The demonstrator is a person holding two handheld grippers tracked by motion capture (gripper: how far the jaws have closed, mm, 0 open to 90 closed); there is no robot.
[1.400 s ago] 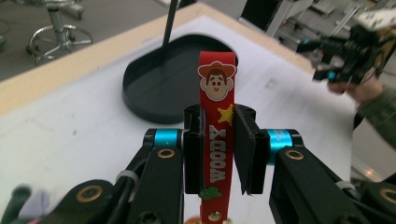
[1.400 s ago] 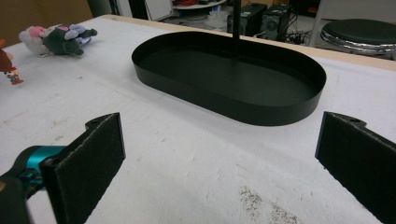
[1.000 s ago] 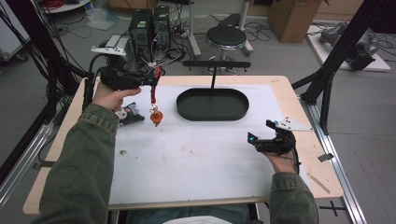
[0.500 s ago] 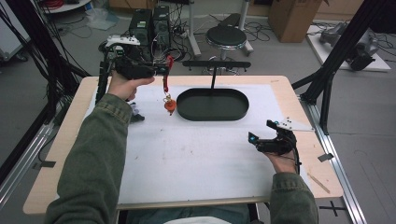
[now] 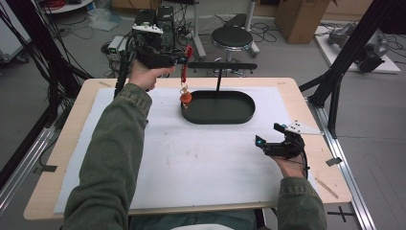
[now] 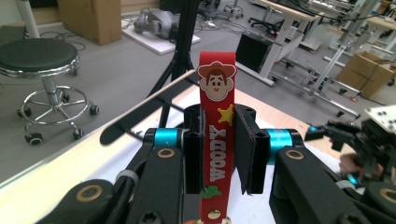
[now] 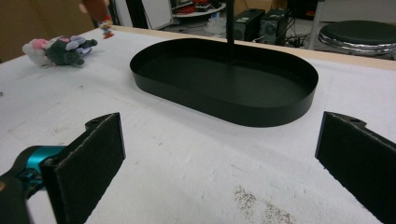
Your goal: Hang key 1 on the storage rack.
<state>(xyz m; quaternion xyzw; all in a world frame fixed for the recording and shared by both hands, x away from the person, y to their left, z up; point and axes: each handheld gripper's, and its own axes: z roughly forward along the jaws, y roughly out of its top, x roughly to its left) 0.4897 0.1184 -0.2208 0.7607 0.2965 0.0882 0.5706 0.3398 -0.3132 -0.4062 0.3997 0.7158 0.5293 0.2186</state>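
Note:
My left gripper (image 5: 184,56) is shut on a red "Woody" keychain strap (image 6: 216,140), its pads pressing the strap from both sides. The strap (image 5: 184,72) hangs down, and an orange charm (image 5: 186,97) at its end dangles over the left rim of a black oval tray (image 5: 249,117). A black post with a crossbar (image 5: 222,65) rises from the tray, just right of the gripper. My right gripper (image 5: 274,135) rests on the white mat at the right, open with nothing between its pads (image 7: 93,154), facing the tray (image 7: 261,116).
A small grey and pink plush toy (image 7: 60,50) lies on the mat left of the tray. The person's left sleeve (image 5: 115,153) stretches across the left half of the table. A black stool (image 5: 232,36) and equipment stand on the floor beyond the far edge.
The left hand has carried the keychain up, away and to the right, from beside the plush toy to the tray's left rim near the crossbar. The right gripper has stayed put.

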